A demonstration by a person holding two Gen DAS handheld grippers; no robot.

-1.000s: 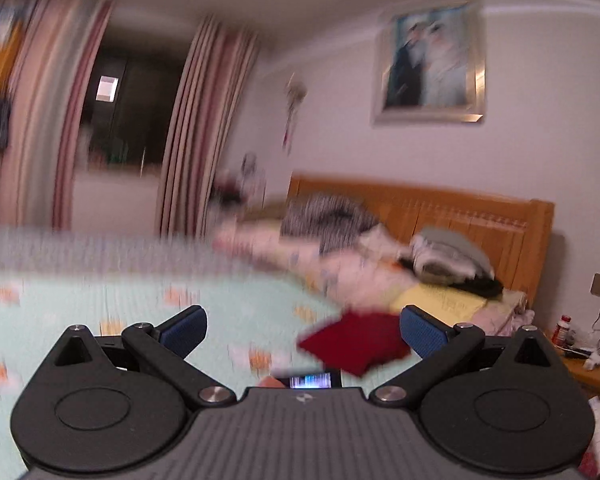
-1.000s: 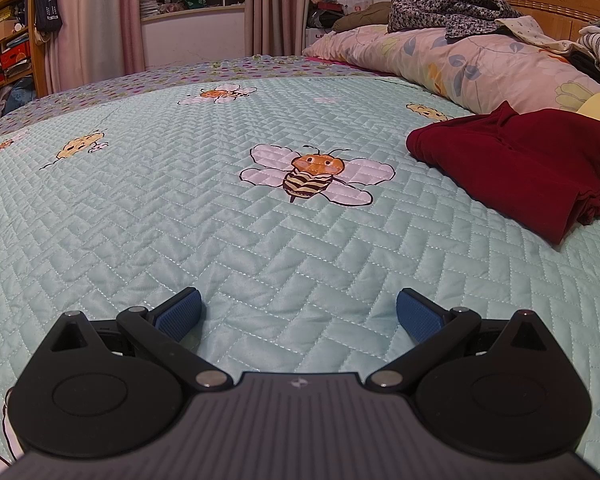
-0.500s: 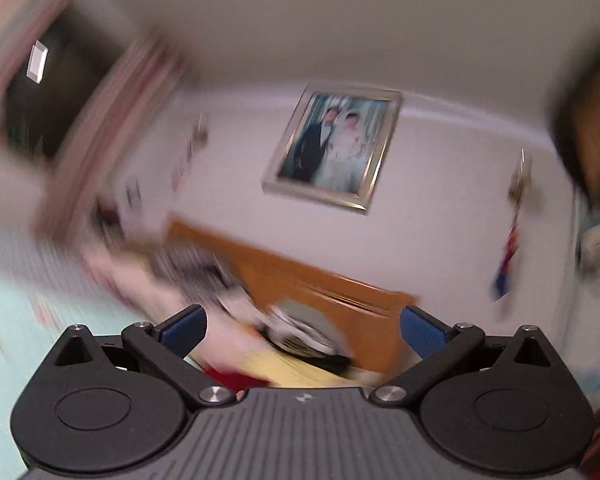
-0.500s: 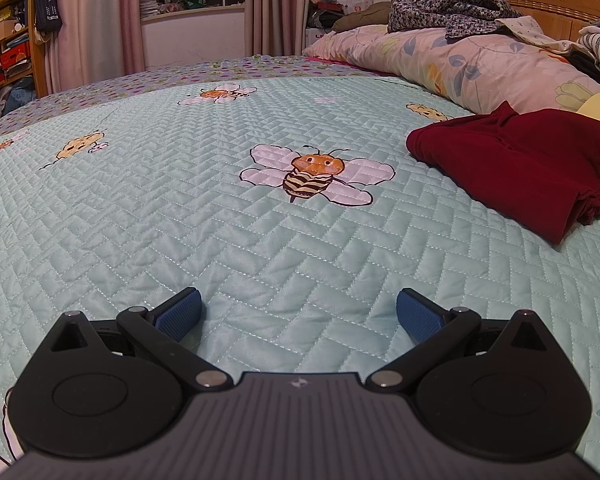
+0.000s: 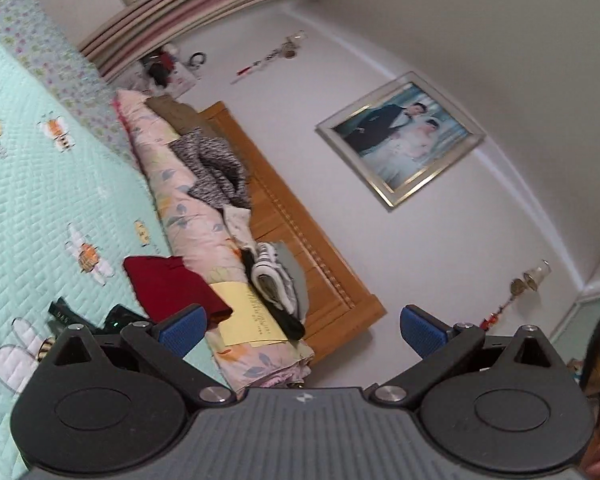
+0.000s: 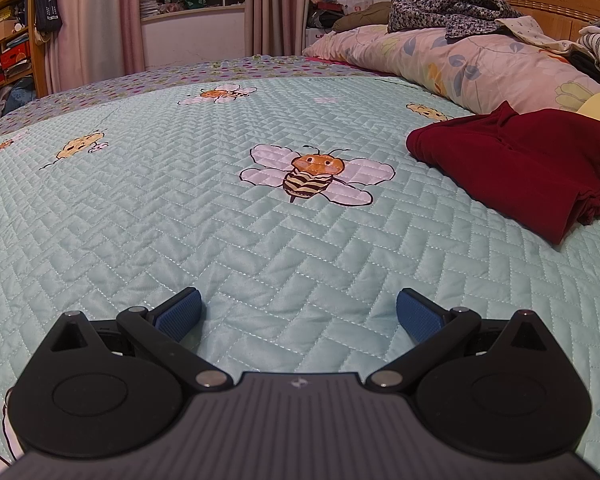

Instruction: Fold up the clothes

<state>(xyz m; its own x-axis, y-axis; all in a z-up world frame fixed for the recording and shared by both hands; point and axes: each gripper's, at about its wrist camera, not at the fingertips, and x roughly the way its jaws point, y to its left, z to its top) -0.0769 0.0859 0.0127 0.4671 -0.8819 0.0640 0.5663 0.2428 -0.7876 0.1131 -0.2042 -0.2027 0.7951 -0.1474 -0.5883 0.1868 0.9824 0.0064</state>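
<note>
Right wrist view: right gripper (image 6: 298, 310) low over quilt (image 6: 180, 220), fingers spread wide and empty, folded dark-red garment (image 6: 516, 160) at right edge, likely set aside as done; left gripper (image 5: 302, 326) likewise agape, empty, tilted up toward wall.

No text can be read with any certainty. The dark bag (image 6: 48, 6) hanging at the shelf by the left edge of the right wrist view carries pale print too small to make out, and the white box (image 6: 315, 35) beyond the bed's far corner shows red letters cut off by clutter.
</note>
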